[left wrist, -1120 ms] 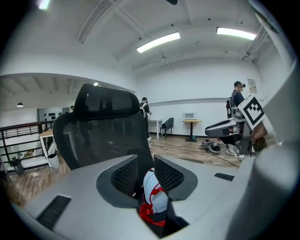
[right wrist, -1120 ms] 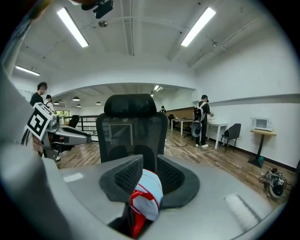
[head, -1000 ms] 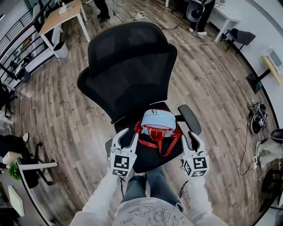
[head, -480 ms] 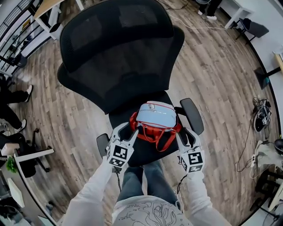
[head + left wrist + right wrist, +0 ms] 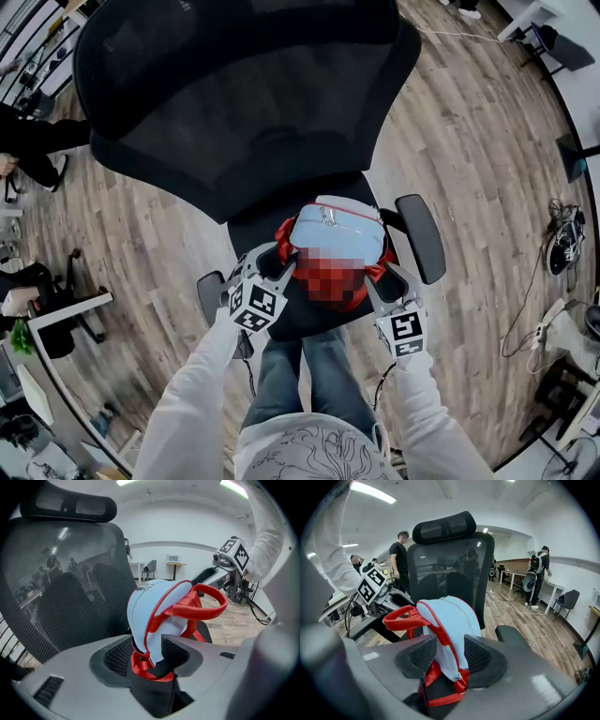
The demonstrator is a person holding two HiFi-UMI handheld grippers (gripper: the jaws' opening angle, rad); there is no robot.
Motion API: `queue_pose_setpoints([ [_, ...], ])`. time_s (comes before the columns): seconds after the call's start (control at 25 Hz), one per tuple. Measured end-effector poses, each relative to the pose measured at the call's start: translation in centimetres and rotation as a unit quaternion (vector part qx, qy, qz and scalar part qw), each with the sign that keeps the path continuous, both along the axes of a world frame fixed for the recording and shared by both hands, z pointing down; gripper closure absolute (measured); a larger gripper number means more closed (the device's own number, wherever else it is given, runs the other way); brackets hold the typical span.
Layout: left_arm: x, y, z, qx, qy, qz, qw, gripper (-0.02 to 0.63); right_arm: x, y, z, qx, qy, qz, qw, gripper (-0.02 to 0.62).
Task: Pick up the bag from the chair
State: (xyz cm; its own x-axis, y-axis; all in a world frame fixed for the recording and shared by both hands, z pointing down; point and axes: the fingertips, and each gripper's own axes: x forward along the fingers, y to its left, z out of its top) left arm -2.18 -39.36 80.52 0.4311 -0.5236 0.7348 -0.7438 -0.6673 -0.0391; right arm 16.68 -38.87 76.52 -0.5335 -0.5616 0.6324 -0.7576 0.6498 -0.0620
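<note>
A light blue bag [image 5: 336,234] with red straps stands on the seat of a black mesh office chair [image 5: 244,103]. My left gripper [image 5: 278,269] is at the bag's left lower edge. In the left gripper view, my left gripper [image 5: 146,656] is shut on the bag [image 5: 154,606], with blue fabric and a red strap between its pads. My right gripper [image 5: 382,275] is at the bag's right edge. My right gripper [image 5: 450,660] has its pads pressed on the bag's [image 5: 454,625] red-piped seam. The bag rests on the seat.
The chair's armrests [image 5: 420,236] flank the bag, and its tall backrest rises right behind it. A wood floor surrounds the chair. Cables and gear [image 5: 567,248] lie at the right. A person [image 5: 399,555] stands behind the chair and another [image 5: 534,578] stands by the desks.
Both grippers have moved forward from the seat's front to the bag's two sides and closed on its edges. The head view has drawn nearer to the chair.
</note>
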Motion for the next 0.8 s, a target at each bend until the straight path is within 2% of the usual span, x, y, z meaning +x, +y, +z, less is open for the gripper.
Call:
queue_pose_setpoints([
  [0.28, 1.3, -1.0, 2.5, -0.010, -0.019, 0.046, 0.9987, 0.413, -0.9, -0.9, 1.7, -0.006, 0.001, -0.015, 1.000, 0.390],
  [0.6, 2.9, -2.0, 3.7, -0.028, -0.006, 0.045, 0.9986, 0.417, -1.6, -1.9, 2.7, -0.009, -0.006, -0.016, 1.000, 0.396],
  [0.68, 2.8, -2.4, 3.7, -0.031, -0.008, 0.036, 0.9989, 0.476, -1.8, -2.0, 2.6, -0.009, -0.010, -0.010, 1.000, 0.419],
  [0.8, 3.0, -2.5, 3.3, -0.034, -0.010, 0.040, 0.9985, 0.486, -1.7, -2.0, 2.4, -0.007, -0.006, 0.000, 1.000, 0.445],
])
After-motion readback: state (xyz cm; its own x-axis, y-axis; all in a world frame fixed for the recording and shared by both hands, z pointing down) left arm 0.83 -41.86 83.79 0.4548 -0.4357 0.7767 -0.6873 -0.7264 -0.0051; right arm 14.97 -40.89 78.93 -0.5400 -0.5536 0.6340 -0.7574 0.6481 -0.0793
